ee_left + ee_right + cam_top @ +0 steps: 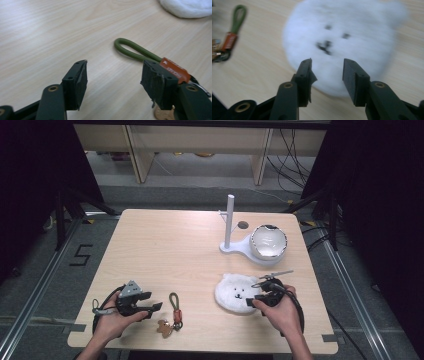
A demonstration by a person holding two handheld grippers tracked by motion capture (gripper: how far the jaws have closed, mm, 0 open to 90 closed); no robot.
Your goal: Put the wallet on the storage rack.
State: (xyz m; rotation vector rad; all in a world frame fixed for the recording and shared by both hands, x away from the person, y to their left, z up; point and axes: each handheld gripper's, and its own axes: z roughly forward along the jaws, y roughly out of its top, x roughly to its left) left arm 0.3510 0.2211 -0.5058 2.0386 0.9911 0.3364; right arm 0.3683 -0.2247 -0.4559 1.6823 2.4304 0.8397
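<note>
Left gripper [113, 80] nearest: jaws wide, empty, keychain [150, 58] at my 2 o'clock on table [165, 250]. Right gripper [327, 75] half open, empty, white bear plush [342, 42] at 12. I'd lower squarely, straddle green loop, then close.

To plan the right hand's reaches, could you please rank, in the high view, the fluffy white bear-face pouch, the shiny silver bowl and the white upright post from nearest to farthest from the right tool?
1. Fluffy white bear-face pouch: just left of the right tool.
2. Shiny silver bowl: farther back.
3. White upright post: farthest, back-left.
</note>
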